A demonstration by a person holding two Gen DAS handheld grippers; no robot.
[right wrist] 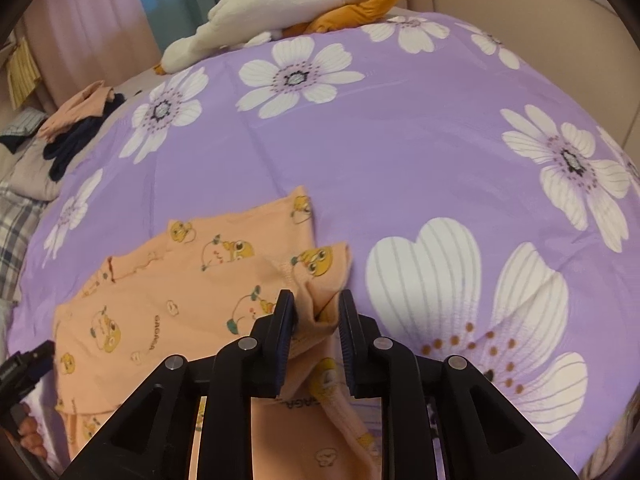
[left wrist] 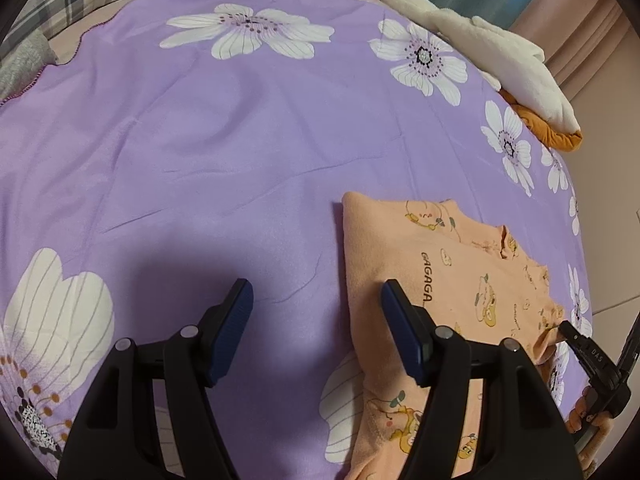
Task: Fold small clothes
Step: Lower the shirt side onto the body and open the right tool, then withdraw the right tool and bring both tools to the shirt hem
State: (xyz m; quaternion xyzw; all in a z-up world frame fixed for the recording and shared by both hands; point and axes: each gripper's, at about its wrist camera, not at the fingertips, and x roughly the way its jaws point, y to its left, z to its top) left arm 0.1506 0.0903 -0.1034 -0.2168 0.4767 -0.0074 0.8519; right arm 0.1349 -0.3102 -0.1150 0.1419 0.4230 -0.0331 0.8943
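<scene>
left gripper [left wrist: 316,300]: fingers spread, empty
right gripper [right wrist: 316,312]: loosened around shirt [right wrist: 180,280] cuff
risk: fold probably flopped open

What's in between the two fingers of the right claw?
A bunched fold of the peach shirt sits between the right claw's fingers, seen in the right wrist view.

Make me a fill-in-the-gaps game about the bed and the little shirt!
1. The bedsheet is purple with big white ____ printed on it.
2. The little peach shirt has cartoon ____ all over it.
3. The cuff of the shirt sits between the fingers of the ____ gripper.
4. The left gripper has ____ between its fingers.

Missing words: flowers; ducks; right; nothing
</scene>
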